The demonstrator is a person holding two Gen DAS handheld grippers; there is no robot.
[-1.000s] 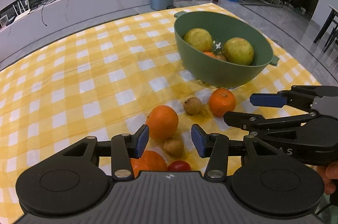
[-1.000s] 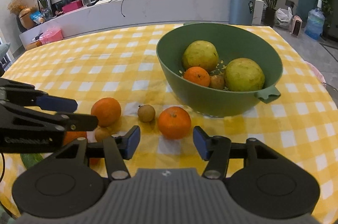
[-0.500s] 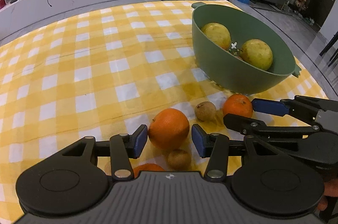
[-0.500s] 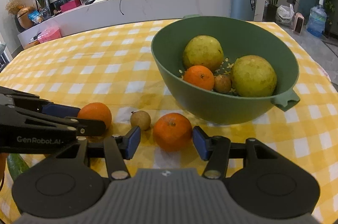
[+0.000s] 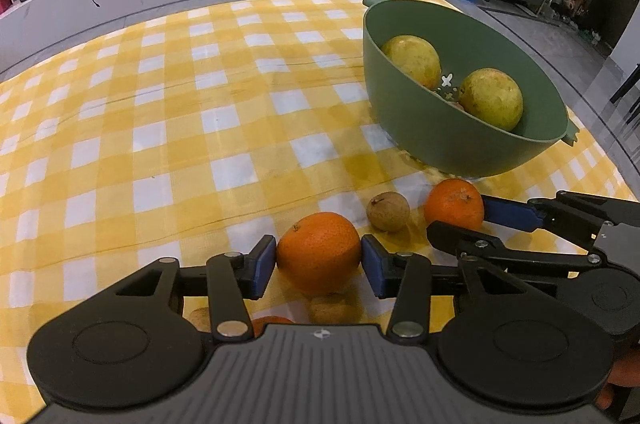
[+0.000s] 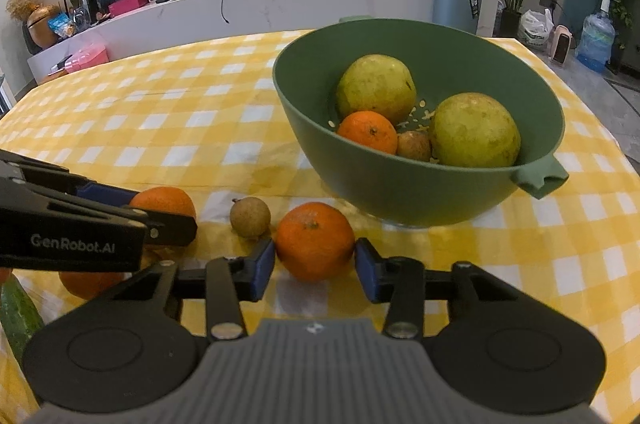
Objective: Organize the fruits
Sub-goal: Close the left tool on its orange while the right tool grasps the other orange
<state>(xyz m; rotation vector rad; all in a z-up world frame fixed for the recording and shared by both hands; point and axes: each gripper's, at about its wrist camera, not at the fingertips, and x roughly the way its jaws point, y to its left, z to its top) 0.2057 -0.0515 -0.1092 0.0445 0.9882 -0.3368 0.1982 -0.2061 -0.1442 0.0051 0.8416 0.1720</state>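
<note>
A: Yellow-and-white checked cloth covers the table (image 5: 168, 128) in the left wrist view. What does the left hand-held gripper (image 5: 319, 266) have?

B: Its jaws are closing around an orange (image 5: 319, 251), both blue pads just at the fruit's sides, apparently touching. The orange sits on the cloth at the near edge. To its right lie a small brown fruit (image 5: 388, 211) and a second orange (image 5: 454, 204), which the right hand-held gripper (image 5: 472, 220) brackets from the right.

A: And the green bowl (image 5: 440, 140)?

B: Far right on the table, with two large yellow-green fruits (image 5: 491, 99) inside.

A: The right wrist view?

B: The right hand-held gripper (image 6: 315, 262) is closing on that second orange (image 6: 315, 241); the pads stand at its flanks, the left one about touching, a sliver of gap at the right. The small brown fruit (image 6: 250, 211) lies just left of it. Further left, the left hand-held gripper (image 6: 168, 214) straddles its orange (image 6: 163, 201).

A: The green bowl (image 6: 400, 192)?

B: Just beyond, holding two yellow-green fruits (image 6: 474, 130), a small orange (image 6: 368, 131) and a brown fruit (image 6: 414, 146).
</note>
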